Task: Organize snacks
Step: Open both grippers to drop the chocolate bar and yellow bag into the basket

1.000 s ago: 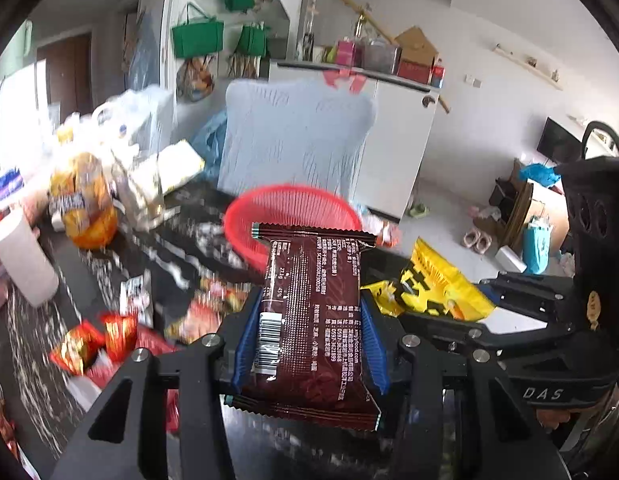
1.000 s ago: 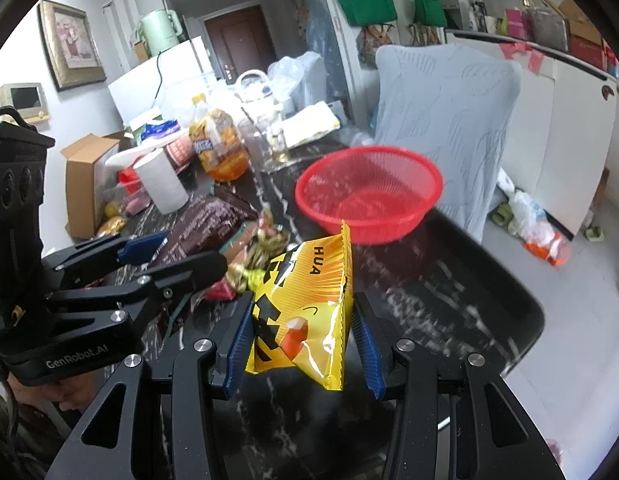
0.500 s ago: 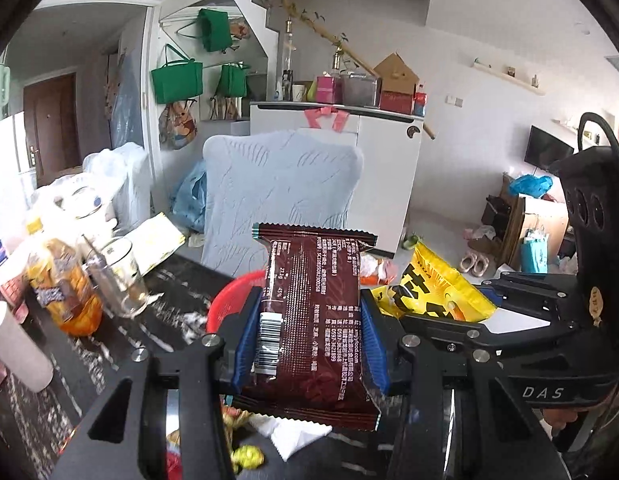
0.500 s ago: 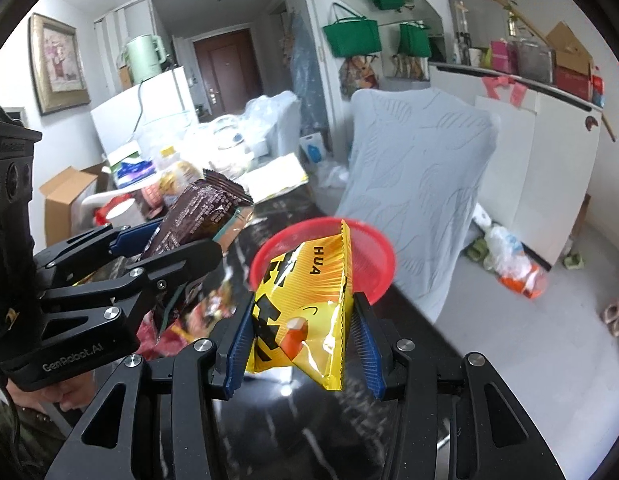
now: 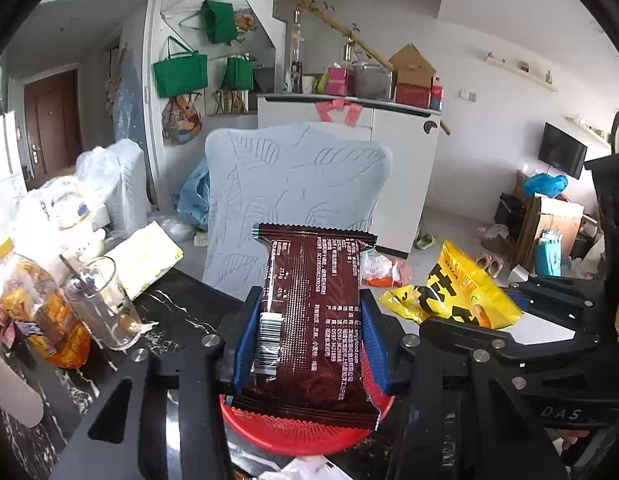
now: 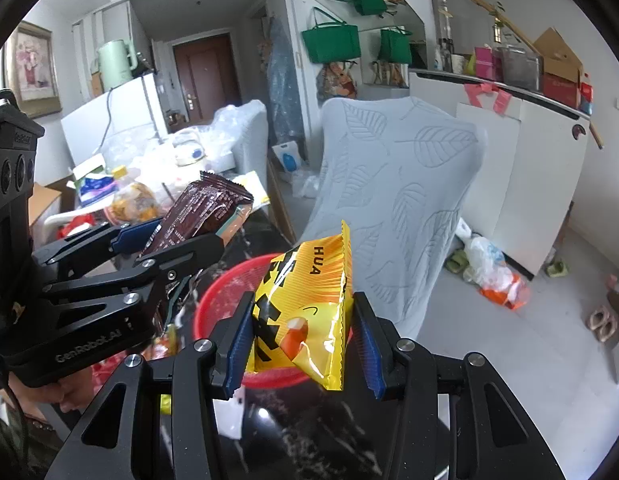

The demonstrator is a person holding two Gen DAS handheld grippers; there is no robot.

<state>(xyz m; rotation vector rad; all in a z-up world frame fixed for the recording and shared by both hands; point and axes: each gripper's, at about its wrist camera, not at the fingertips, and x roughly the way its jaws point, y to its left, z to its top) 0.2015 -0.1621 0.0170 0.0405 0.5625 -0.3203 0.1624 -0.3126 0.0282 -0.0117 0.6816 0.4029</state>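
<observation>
Two grippers hang above a black marble table [image 5: 181, 320], each clamped on a snack. Past the far edge stands a pale blue chair [image 5: 297, 192]. The red basket [image 5: 301, 432] sits below both. The left gripper [image 5: 305, 344] pinches a brown snack pack [image 5: 313, 320] upright over the basket; just to its right, the right gripper [image 6: 301, 340] squeezes a yellow snack bag [image 6: 309, 304].

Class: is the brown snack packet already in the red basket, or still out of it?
Out. The brown packet is clamped in the left tool, held above the red basket, not lying inside.
</observation>
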